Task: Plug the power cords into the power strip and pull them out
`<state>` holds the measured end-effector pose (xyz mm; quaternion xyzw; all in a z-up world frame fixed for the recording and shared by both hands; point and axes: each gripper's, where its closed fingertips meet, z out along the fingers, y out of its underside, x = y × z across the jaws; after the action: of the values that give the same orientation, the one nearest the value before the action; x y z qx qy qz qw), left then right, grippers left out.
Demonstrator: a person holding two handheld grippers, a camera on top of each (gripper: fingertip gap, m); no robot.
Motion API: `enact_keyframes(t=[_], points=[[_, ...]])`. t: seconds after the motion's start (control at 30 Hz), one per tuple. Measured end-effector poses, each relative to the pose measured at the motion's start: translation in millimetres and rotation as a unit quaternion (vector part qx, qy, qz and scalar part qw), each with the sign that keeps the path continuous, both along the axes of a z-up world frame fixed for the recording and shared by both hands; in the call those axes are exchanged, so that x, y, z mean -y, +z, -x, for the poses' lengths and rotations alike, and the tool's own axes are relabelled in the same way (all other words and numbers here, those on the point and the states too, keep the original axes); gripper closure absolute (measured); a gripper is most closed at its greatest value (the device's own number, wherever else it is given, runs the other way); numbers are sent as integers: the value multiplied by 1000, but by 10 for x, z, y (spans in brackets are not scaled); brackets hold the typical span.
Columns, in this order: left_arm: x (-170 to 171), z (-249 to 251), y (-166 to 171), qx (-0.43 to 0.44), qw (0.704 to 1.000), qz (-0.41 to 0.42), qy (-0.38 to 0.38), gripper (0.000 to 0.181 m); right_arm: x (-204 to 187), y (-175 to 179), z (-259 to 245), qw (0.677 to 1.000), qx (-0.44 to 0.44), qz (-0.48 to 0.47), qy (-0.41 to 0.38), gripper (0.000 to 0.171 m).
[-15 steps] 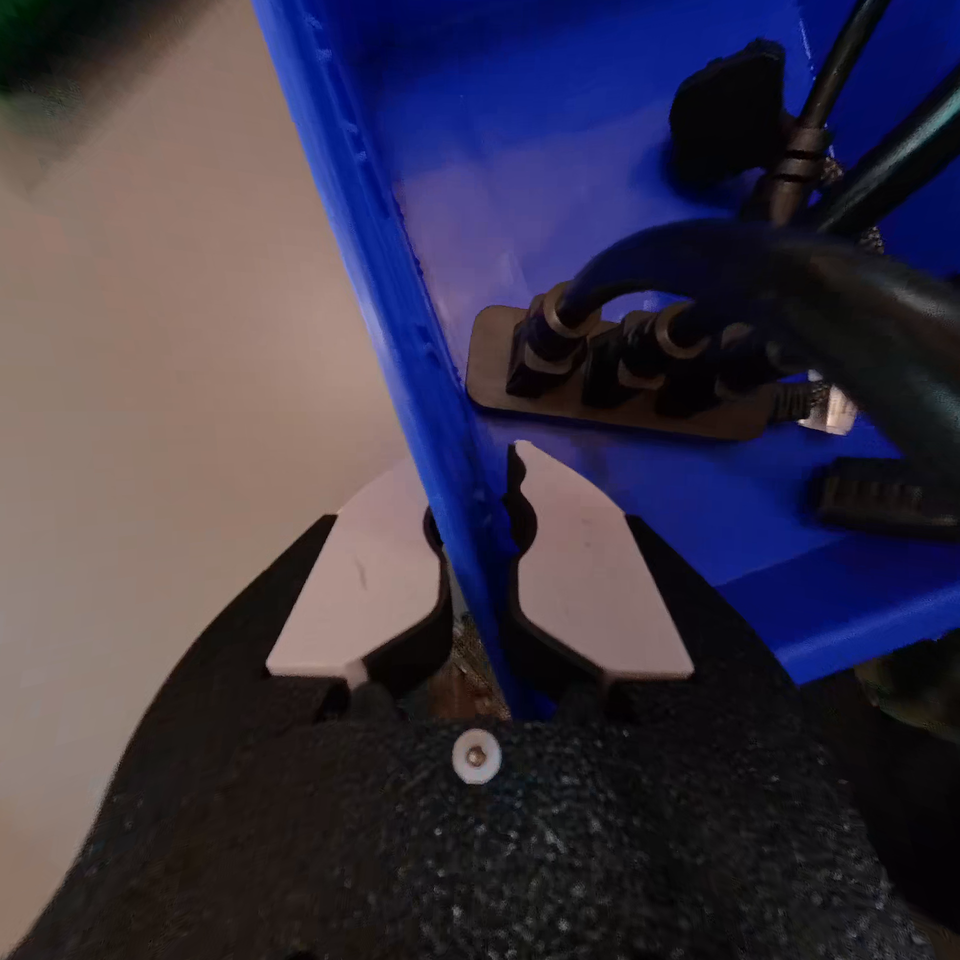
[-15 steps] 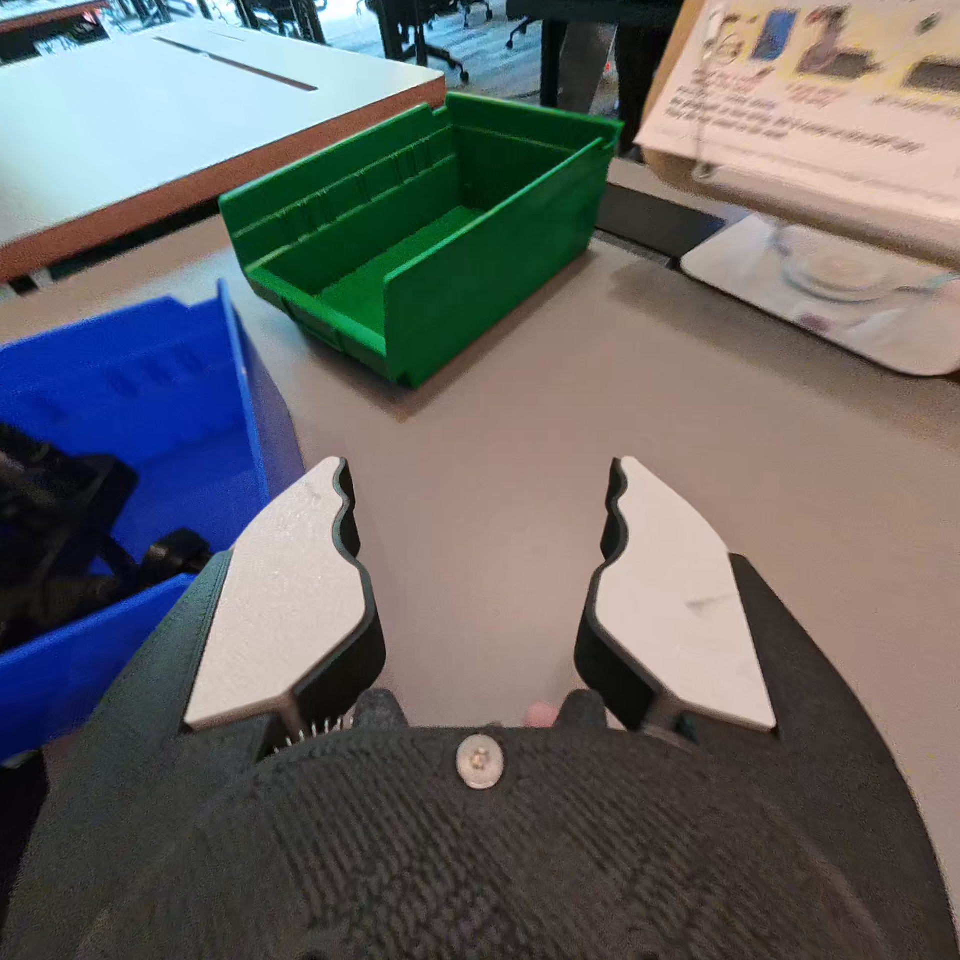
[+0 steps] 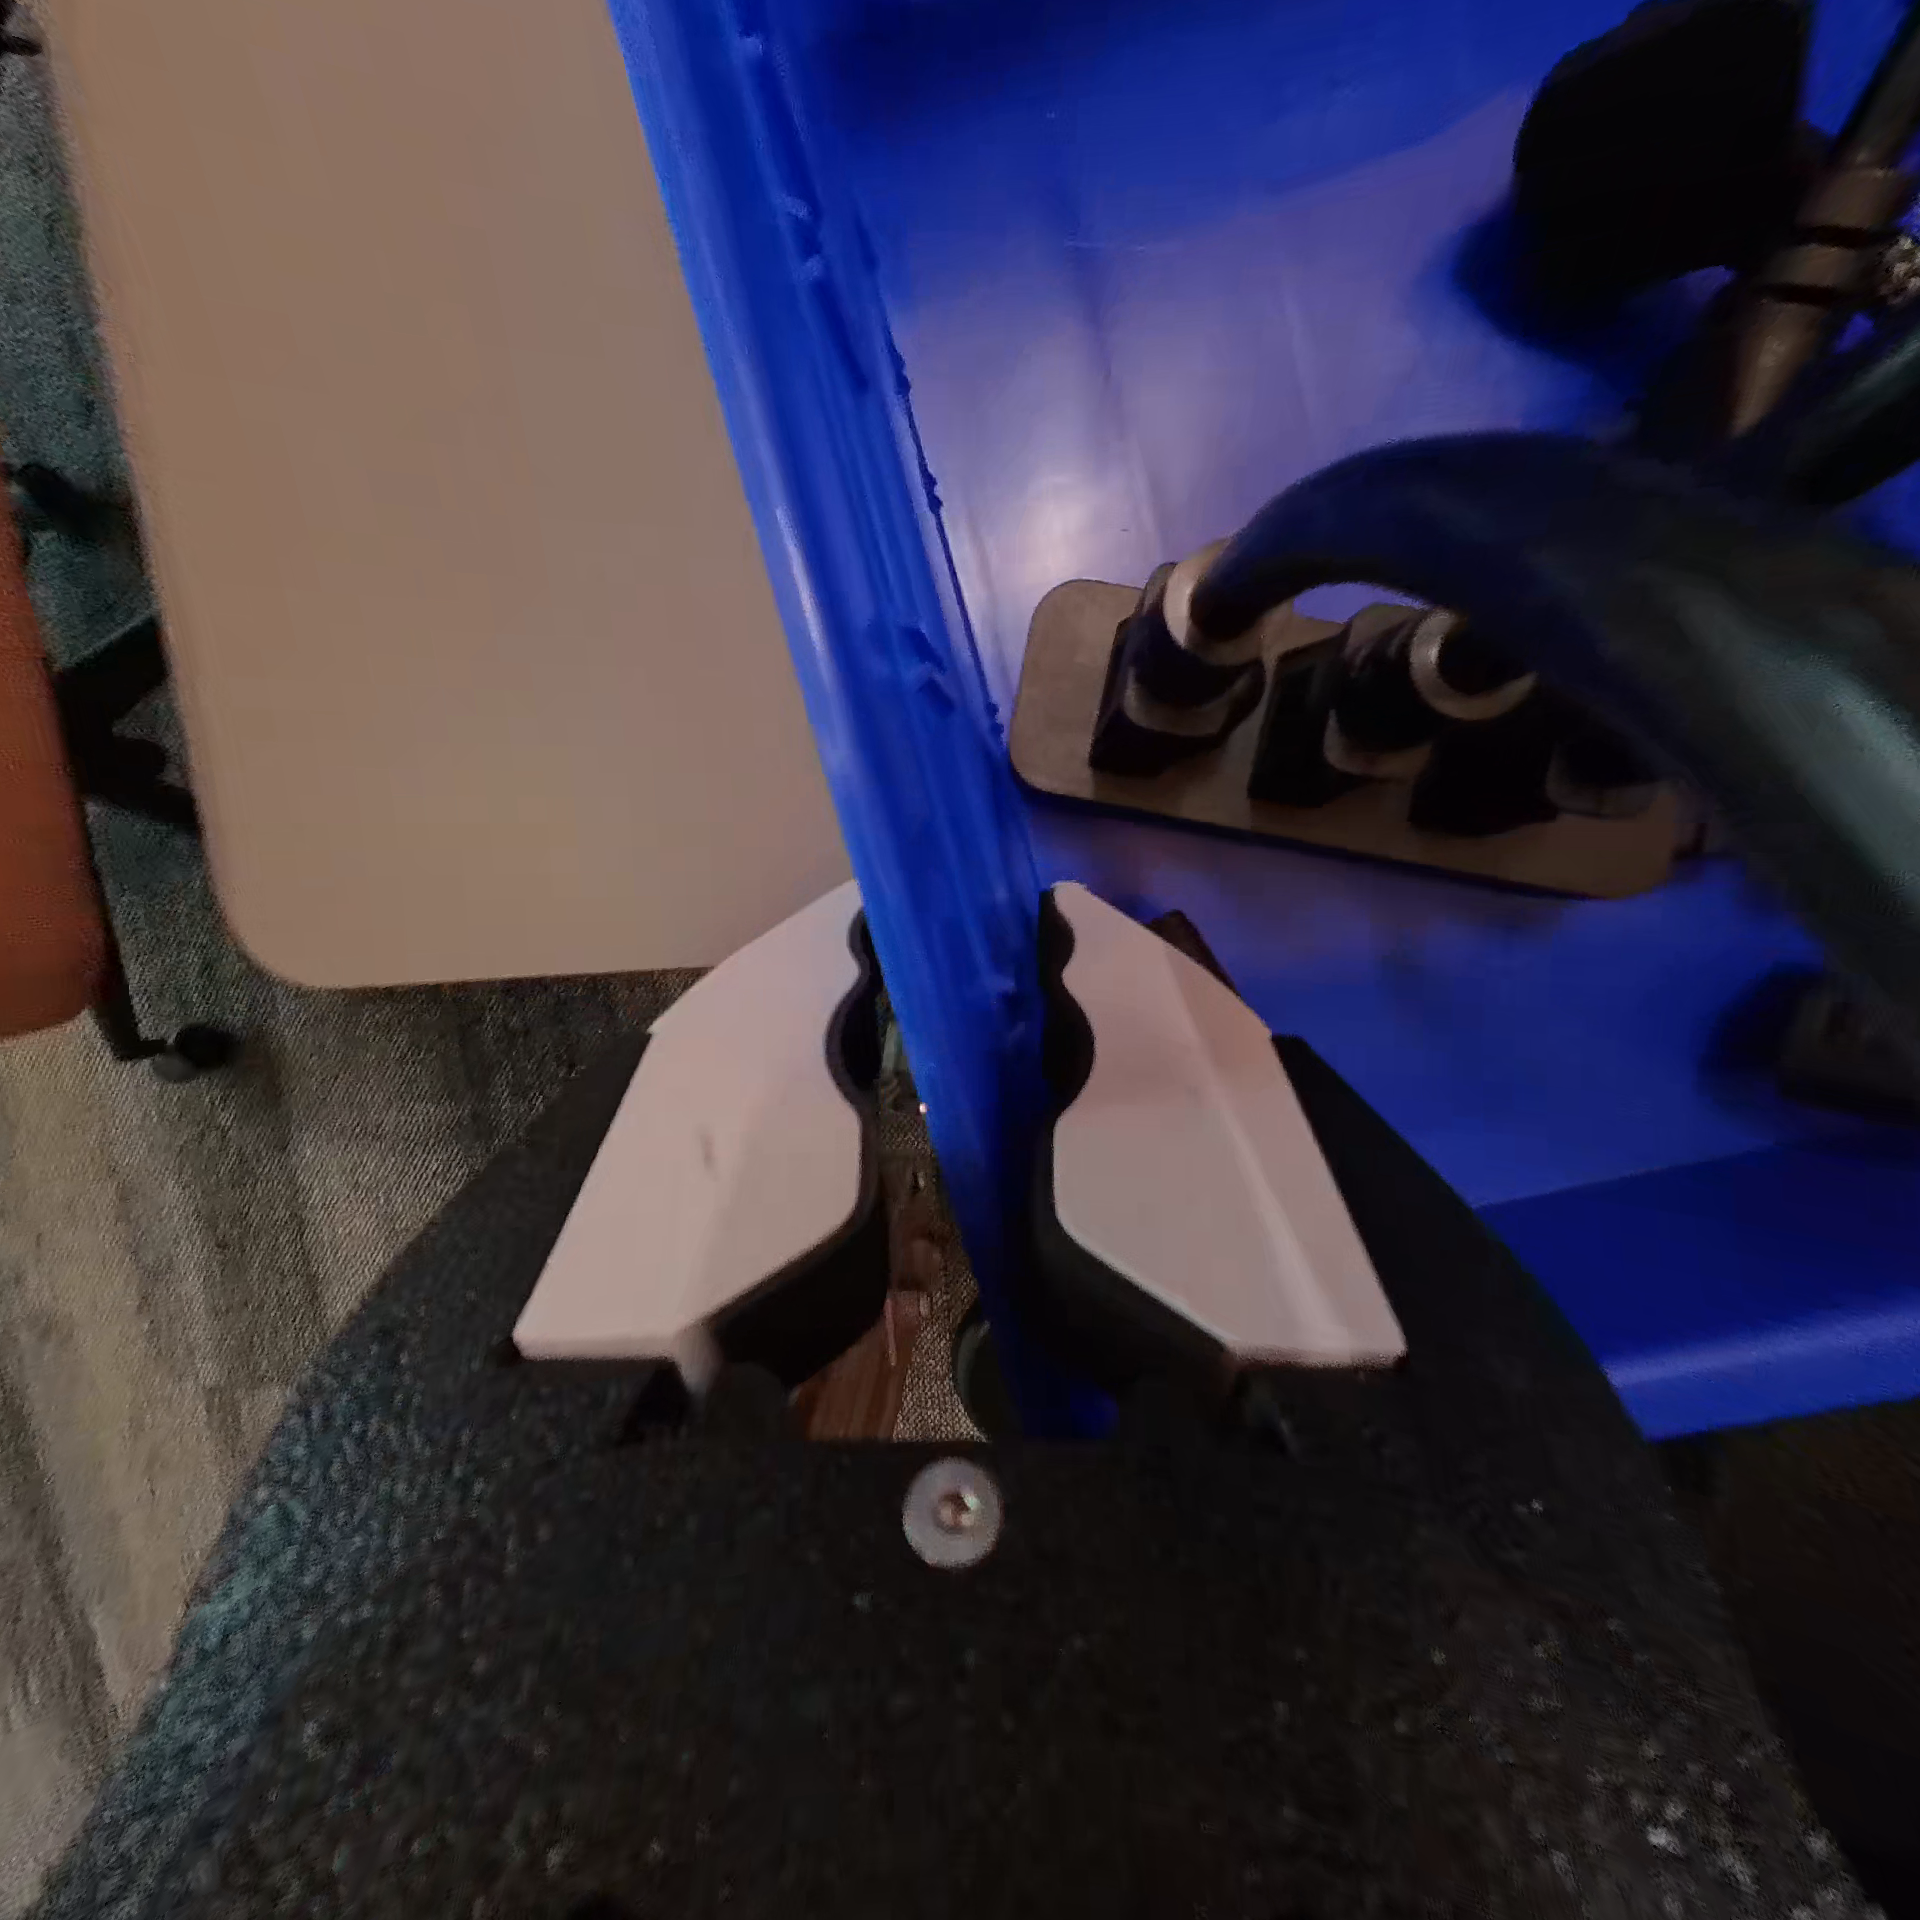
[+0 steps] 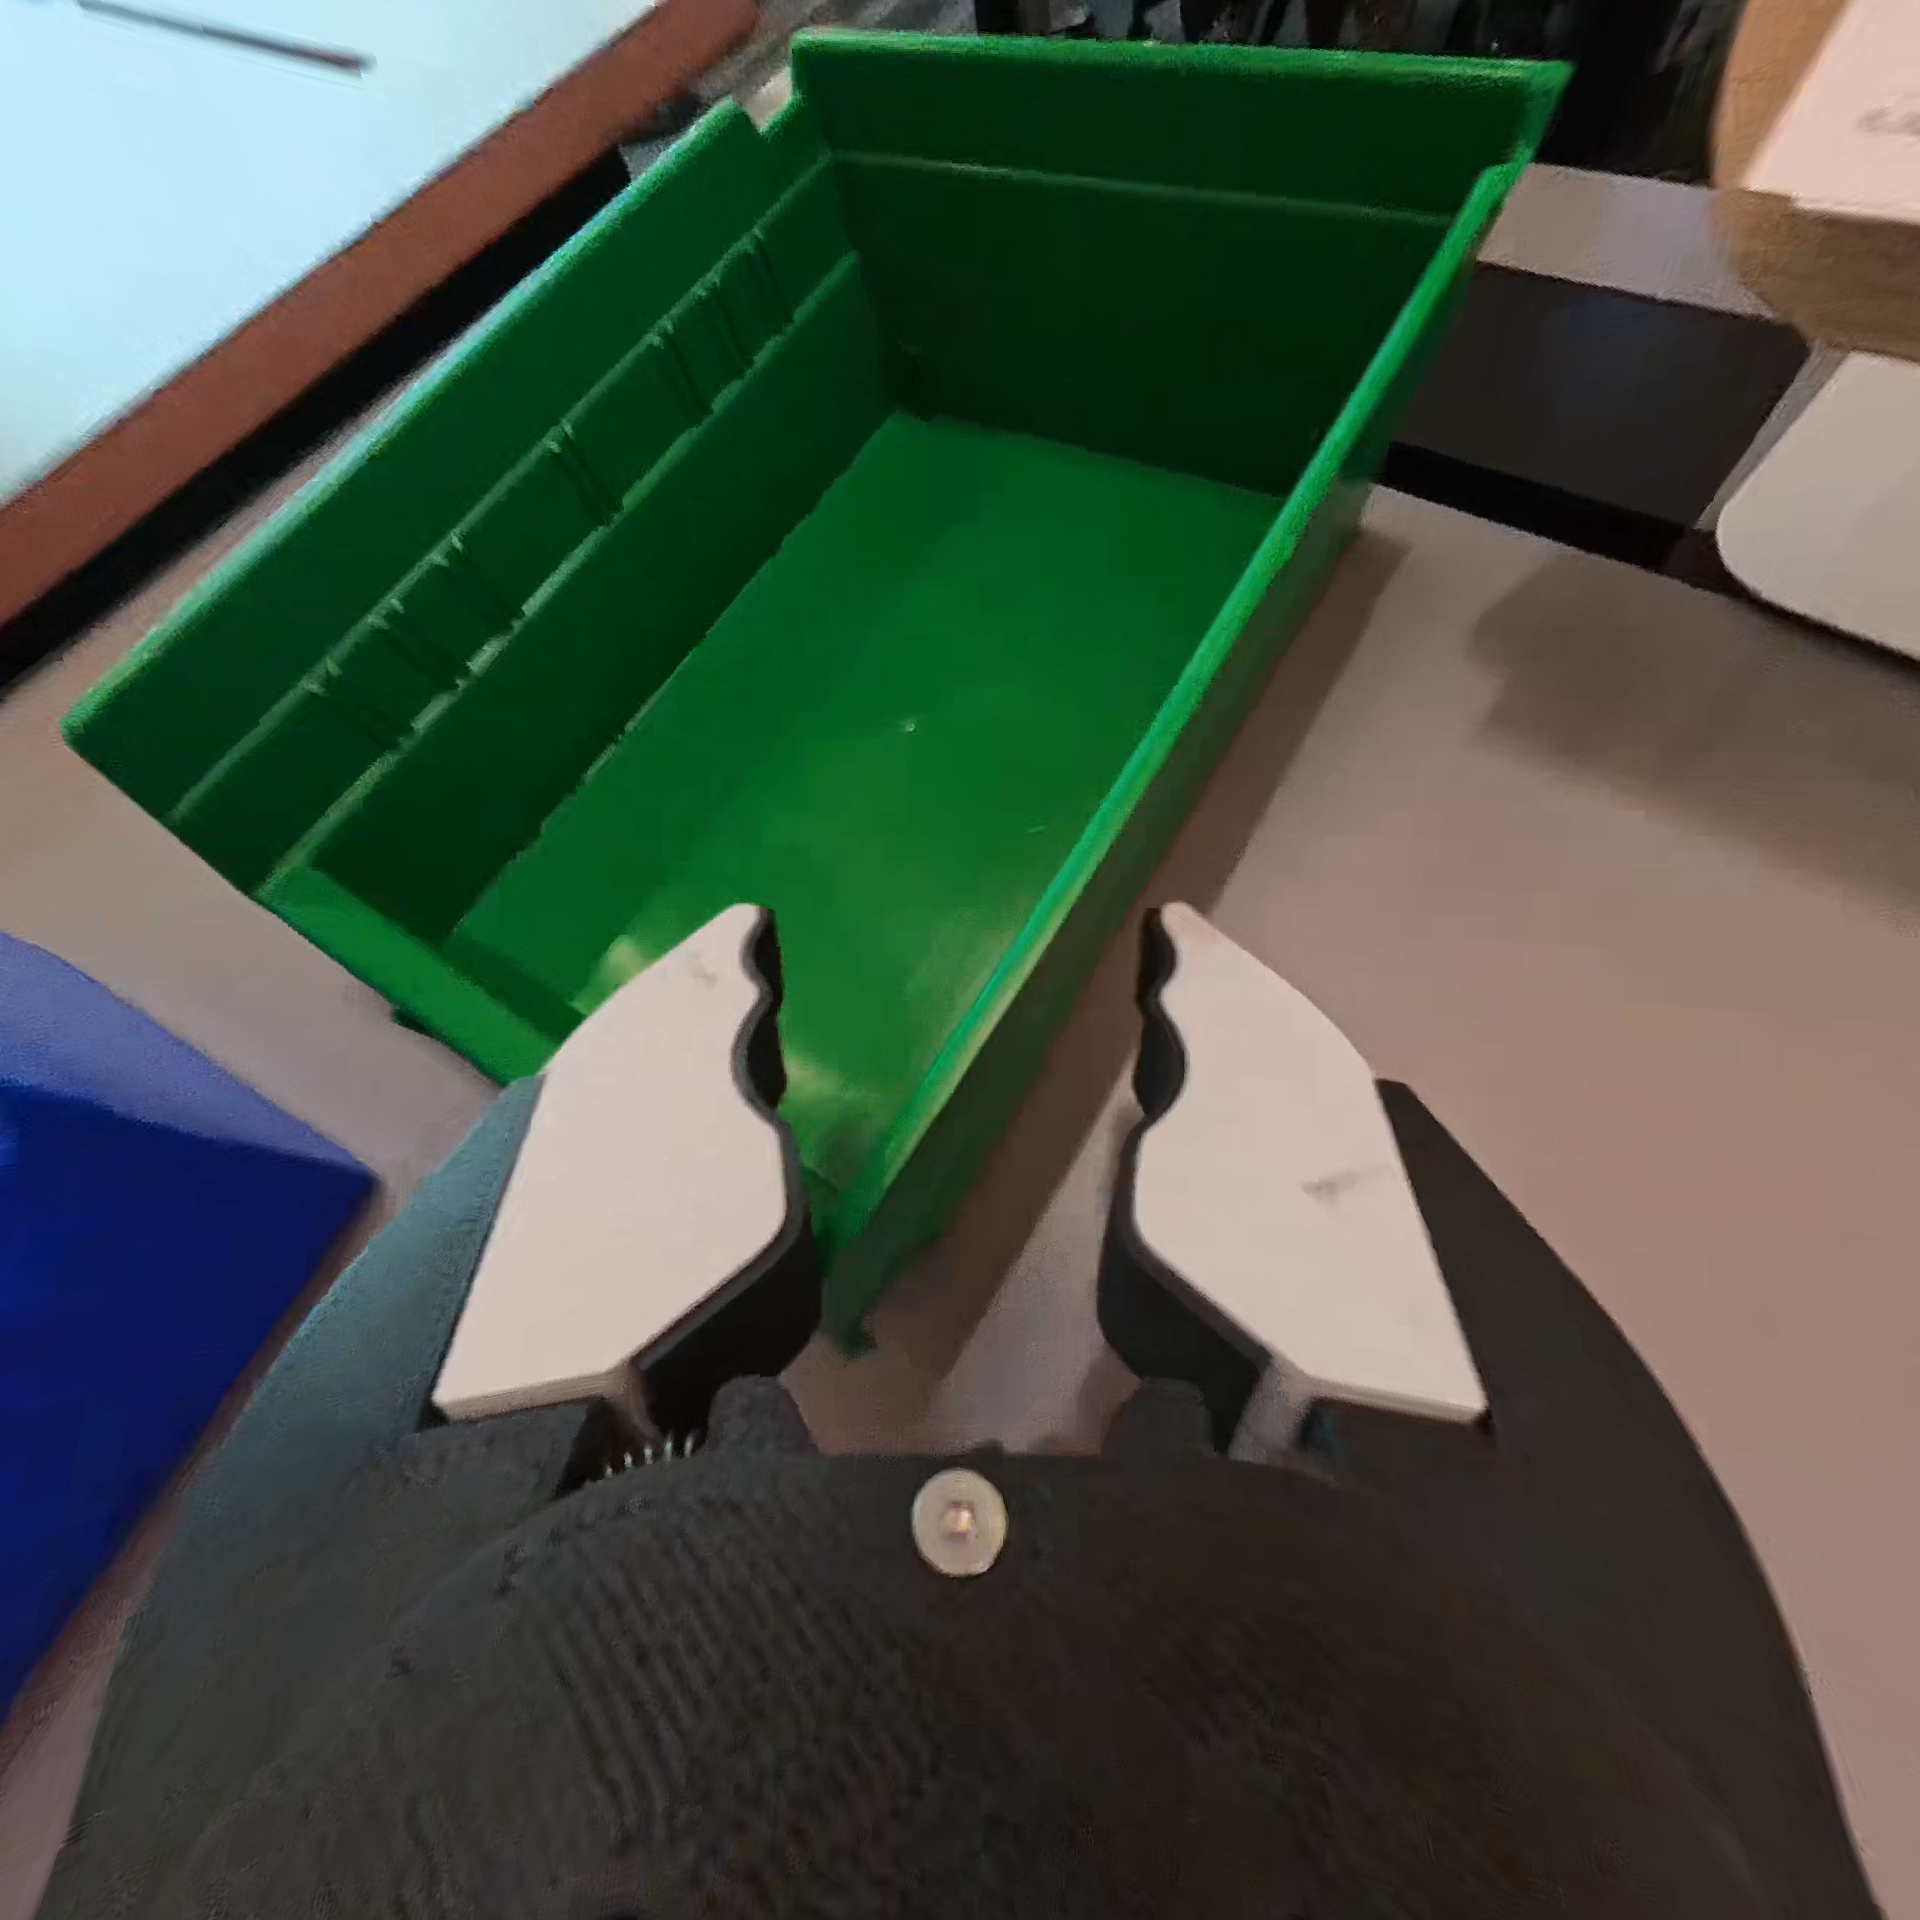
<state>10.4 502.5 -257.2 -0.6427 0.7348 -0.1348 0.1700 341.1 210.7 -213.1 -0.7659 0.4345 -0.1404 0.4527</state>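
In the left wrist view my left gripper (image 3: 951, 914) is shut on the side wall of the blue bin (image 3: 831, 520), one finger outside and one inside. In the bin lies a black power strip (image 3: 1340, 821) with three black plugs (image 3: 1174, 707) in it and thick black cords (image 3: 1558, 520) arching right. In the right wrist view my right gripper (image 4: 956, 935) is open and empty, with its jaws on either side of the near right wall of the empty green bin (image 4: 1195, 717), not touching it. A corner of the blue bin (image 4: 135, 1247) shows at the left.
The bins sit on a grey table (image 4: 1558, 935). A pale tabletop (image 3: 416, 468) with carpet floor (image 3: 156, 1195) below shows past the blue bin. A white tray (image 4: 1829, 520) and a cardboard box (image 4: 1829, 218) stand at the back right. More black items (image 3: 1849, 1049) lie in the blue bin. There is about 45 cm between the tips of the two grippers.
My right gripper has moved forward and left over the green bin's near corner and narrowed slightly. My left gripper still grips the blue bin wall; the bin has shifted against the background.
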Motion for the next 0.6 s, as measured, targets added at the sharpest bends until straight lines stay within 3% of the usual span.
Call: enact_keyframes(t=[0.07, 0.13, 0.3, 0.47, 0.6], points=[[-114, 16, -2, -1, 1000, 3, 15, 154, -4, -96, -28, 998, 20, 51, 34, 125], [-199, 38, -6, -5, 1000, 10, 16, 157, 60, -108, -49, 996, 35, 62, 45, 129], [-423, 47, -5, -6, 1000, 13, 28, 159, 696, -115, 26, 992, 50, 114, 25, 163], [-406, -100, 1, 0, 1000, 22, -7, 164, 1329, -115, 476, 987, 44, 117, 100, 165], [-314, -314, 8, 10, 998, 52, -13, 166, 2071, -113, 806, 990, 26, 108, 87, 166]])
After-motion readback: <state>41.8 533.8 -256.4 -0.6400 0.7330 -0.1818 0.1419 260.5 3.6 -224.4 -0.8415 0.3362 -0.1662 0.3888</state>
